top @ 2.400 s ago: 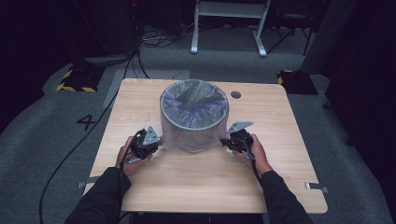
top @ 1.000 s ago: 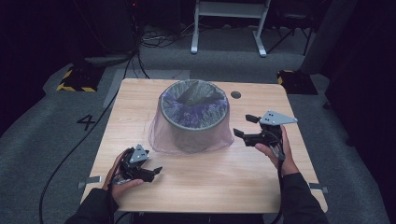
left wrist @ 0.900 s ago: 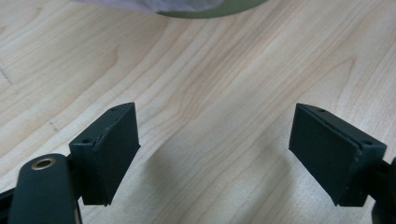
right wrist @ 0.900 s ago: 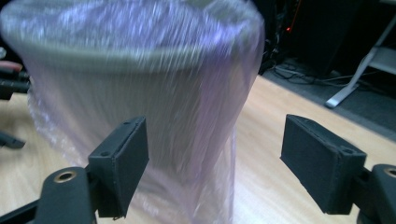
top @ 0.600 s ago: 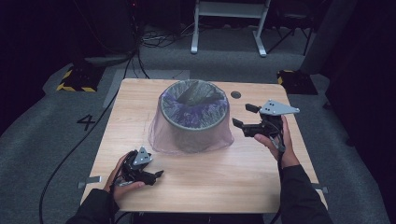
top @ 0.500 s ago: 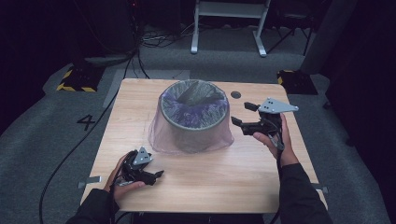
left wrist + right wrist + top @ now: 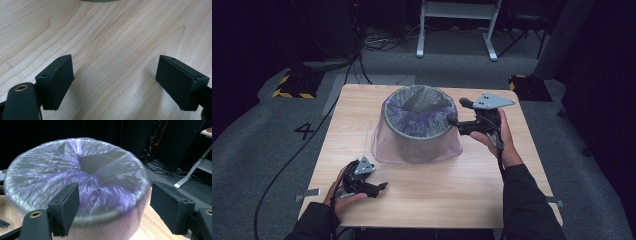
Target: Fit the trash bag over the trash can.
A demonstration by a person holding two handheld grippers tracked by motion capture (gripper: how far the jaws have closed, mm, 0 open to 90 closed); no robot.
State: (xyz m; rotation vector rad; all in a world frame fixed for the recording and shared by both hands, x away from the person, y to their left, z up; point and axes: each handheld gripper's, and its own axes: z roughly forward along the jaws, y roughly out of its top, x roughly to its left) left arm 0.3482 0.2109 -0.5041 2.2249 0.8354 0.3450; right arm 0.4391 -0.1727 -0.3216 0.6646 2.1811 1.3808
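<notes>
Right gripper [image 7: 453,114] is up at the rim of the bin [image 7: 421,135], jaws spread wide and empty, the purple bag liner [image 7: 75,175] stretched straight ahead of them. Risk here, I'd say: a pad snags that thin film and tears it, or drags it off the rim. Left gripper [image 7: 379,187] sits low over the bench [image 7: 112,37], jaws spread, bare wood between them. Plenty of open bench on its side; the bin stands well back from the near edge.
</notes>
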